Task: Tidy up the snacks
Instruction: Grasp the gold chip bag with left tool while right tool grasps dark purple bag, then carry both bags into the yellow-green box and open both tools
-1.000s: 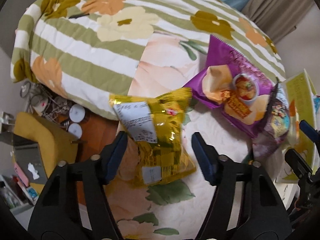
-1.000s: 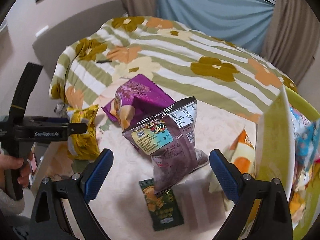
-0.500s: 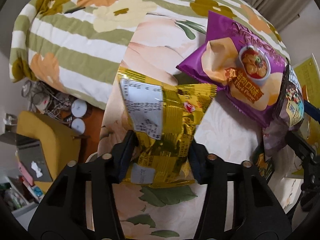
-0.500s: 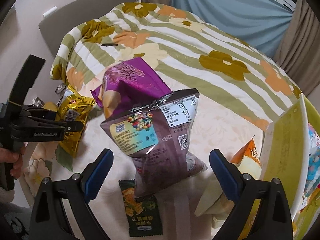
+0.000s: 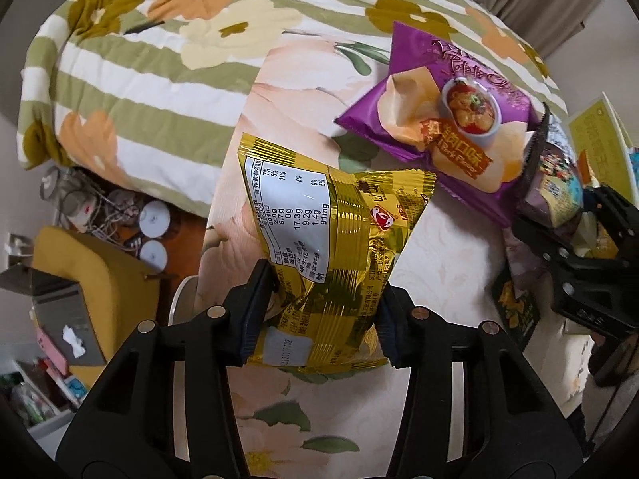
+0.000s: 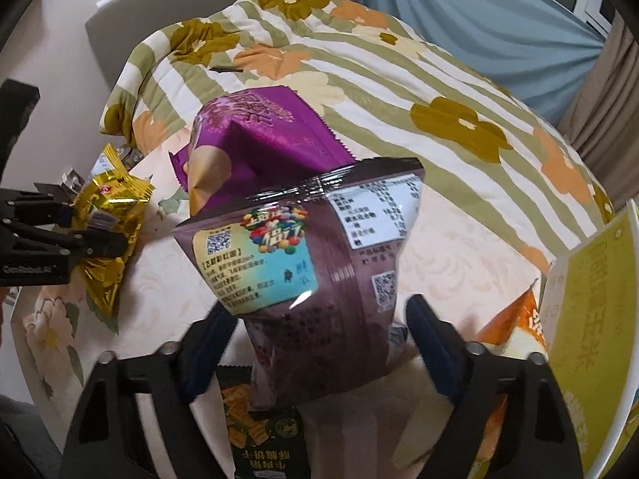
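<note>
My left gripper (image 5: pixel 319 315) is shut on a gold snack bag (image 5: pixel 331 263) and holds it above the floral tablecloth; it also shows in the right wrist view (image 6: pixel 108 231). My right gripper (image 6: pixel 319 347) has its pads around the lower part of a dark purple candy bag (image 6: pixel 315 275), which stands upright between them; whether the pads press it I cannot tell. A bright purple potato chip bag (image 5: pixel 443 127) lies behind it on the table. A small dark green cracker packet (image 6: pixel 263 447) lies under the candy bag.
A yellow-green cardboard box (image 6: pixel 595 319) with snacks stands at the right. An orange snack bag (image 6: pixel 515 331) leans beside it. A bed with a flowered striped quilt (image 6: pixel 399 92) lies behind the table. A yellow chair (image 5: pixel 72 263) and floor clutter are left, below the table edge.
My left gripper closed on the gold bag and lifted it. My right gripper moved forward around the dark purple candy bag and its jaws narrowed on it.
</note>
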A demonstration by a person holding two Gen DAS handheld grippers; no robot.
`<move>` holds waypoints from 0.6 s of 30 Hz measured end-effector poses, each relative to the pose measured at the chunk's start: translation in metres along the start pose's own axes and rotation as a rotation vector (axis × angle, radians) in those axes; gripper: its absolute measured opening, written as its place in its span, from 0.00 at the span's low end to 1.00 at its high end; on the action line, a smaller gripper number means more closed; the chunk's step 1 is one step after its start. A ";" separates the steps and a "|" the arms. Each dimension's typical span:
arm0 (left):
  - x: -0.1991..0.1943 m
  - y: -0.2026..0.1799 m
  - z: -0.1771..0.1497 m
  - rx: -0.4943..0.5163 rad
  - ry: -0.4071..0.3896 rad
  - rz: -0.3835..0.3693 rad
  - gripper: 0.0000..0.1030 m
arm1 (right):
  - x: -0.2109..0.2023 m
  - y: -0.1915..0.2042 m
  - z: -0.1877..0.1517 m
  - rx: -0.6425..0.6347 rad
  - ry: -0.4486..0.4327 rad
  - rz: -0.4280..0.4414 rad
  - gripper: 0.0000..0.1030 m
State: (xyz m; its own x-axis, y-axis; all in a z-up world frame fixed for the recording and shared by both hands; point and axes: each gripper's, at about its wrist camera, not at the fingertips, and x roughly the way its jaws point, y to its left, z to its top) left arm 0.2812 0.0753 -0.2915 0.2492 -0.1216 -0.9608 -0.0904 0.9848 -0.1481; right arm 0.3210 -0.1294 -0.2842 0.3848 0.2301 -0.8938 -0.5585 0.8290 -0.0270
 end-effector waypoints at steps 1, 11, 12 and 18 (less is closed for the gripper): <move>-0.002 0.000 0.000 0.006 -0.002 -0.004 0.42 | 0.000 0.000 0.000 0.000 -0.001 0.000 0.63; -0.038 -0.001 -0.002 0.048 -0.059 -0.042 0.42 | -0.031 0.004 -0.002 0.090 -0.072 -0.020 0.52; -0.043 -0.001 -0.002 0.055 -0.069 -0.045 0.42 | -0.037 0.005 -0.003 0.099 -0.080 -0.021 0.52; -0.080 -0.009 -0.001 0.102 -0.131 -0.070 0.42 | -0.078 0.011 -0.004 0.215 -0.134 -0.008 0.52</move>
State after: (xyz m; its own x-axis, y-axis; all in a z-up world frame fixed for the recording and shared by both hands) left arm 0.2610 0.0757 -0.2133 0.3757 -0.1793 -0.9092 0.0283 0.9829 -0.1821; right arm 0.2817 -0.1399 -0.2171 0.4908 0.2771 -0.8260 -0.3918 0.9170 0.0748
